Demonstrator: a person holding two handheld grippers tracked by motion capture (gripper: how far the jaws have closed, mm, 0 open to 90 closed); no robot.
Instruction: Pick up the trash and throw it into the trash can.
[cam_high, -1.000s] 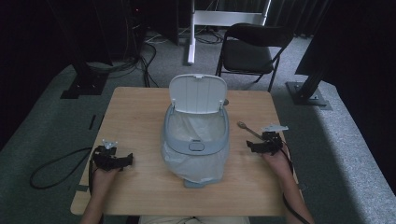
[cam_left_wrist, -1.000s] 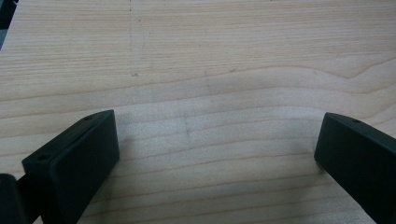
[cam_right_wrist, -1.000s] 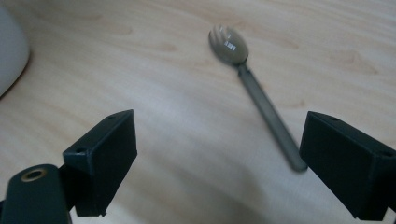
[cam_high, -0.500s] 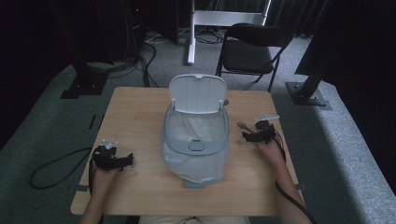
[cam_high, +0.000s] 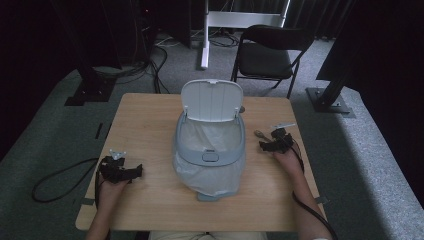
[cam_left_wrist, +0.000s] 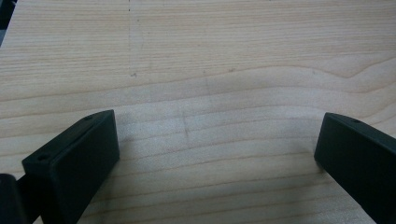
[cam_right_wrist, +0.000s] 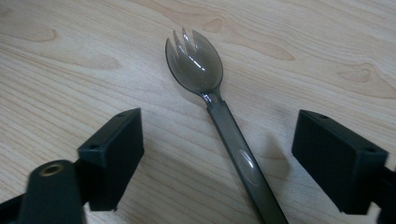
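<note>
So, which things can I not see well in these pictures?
- Spork: the handle end is cut off by the bottom edge of the right gripper view.
- Bin: in the high view the bag hides what is inside.
- Left gripper: each jaw is cut off by an edge of its own view.

no readable text, labels, brands, numbers or signs on anything in these views

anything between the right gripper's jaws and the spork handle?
Nothing but bare table. In the right gripper view the right gripper straddles the spork handle with its jaws wide, which have just been closing, neither pad touching.
</note>
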